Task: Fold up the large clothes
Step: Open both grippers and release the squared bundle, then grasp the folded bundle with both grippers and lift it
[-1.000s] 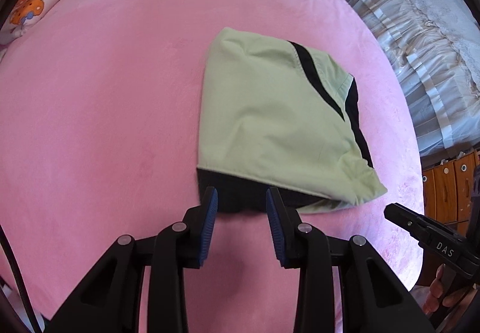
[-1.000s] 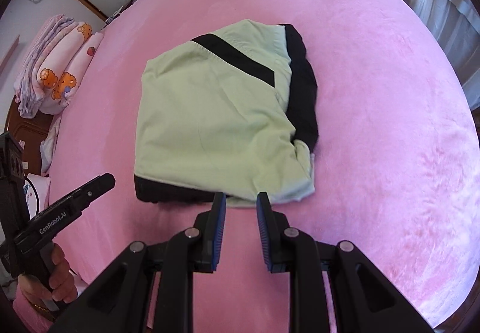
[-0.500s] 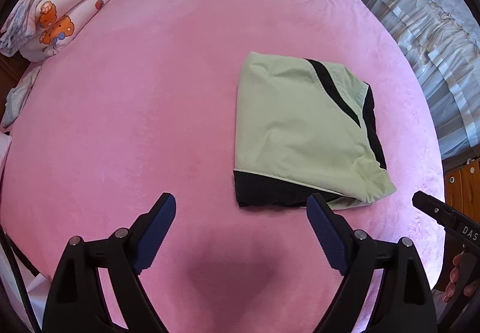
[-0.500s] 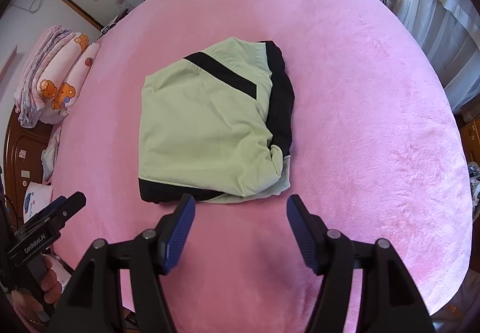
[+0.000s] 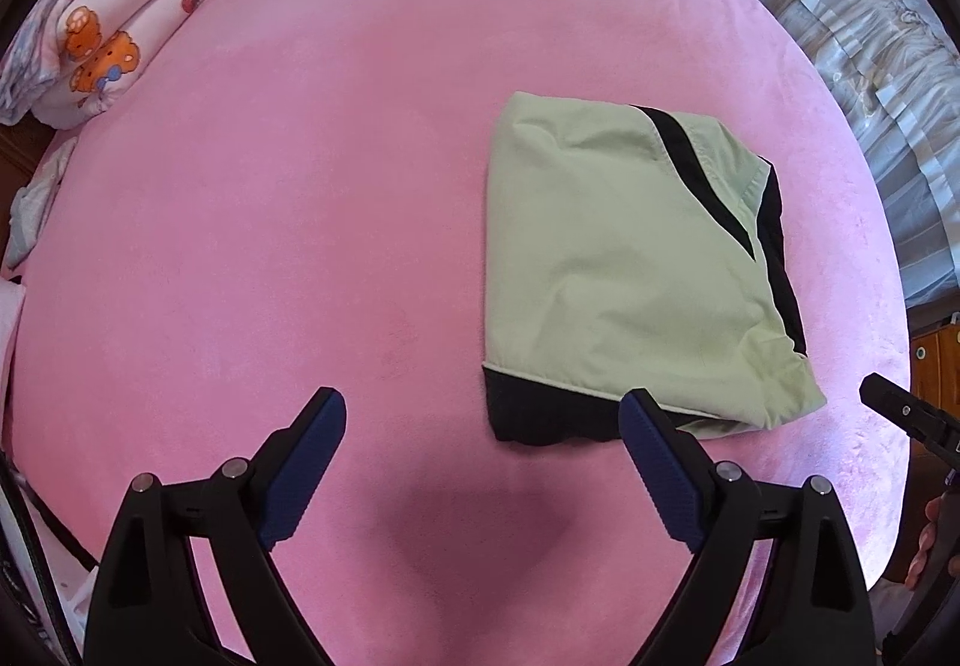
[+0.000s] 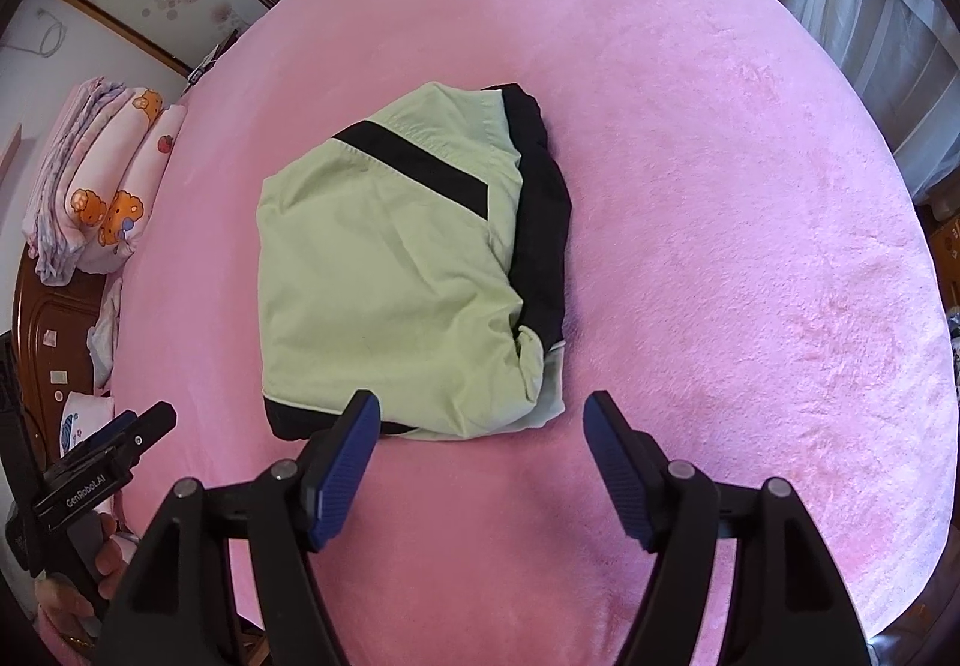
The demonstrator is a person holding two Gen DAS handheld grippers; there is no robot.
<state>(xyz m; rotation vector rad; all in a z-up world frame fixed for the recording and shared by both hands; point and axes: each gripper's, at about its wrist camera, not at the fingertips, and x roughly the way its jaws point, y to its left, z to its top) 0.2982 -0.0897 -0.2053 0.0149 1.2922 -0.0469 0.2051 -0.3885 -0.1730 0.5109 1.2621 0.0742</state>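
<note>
A second ago both claws stood nearly closed at the near edge of the folded garment point(image 5: 624, 258); their jaws have just been opening and now stand wide apart with nothing between them, both released. The left claw point(image 5: 483, 417) has pulled back from the bed point(image 5: 300, 186), so the garment now lies ahead of it and to its right, its black hem just beyond the right finger. The right claw point(image 6: 483, 420) hangs just short of the garment's near edge, which lies ahead and slightly left. The garment lies flat and folded, unmoved. Folded bedding point(image 5: 108, 48) sits far off to the left.
</note>
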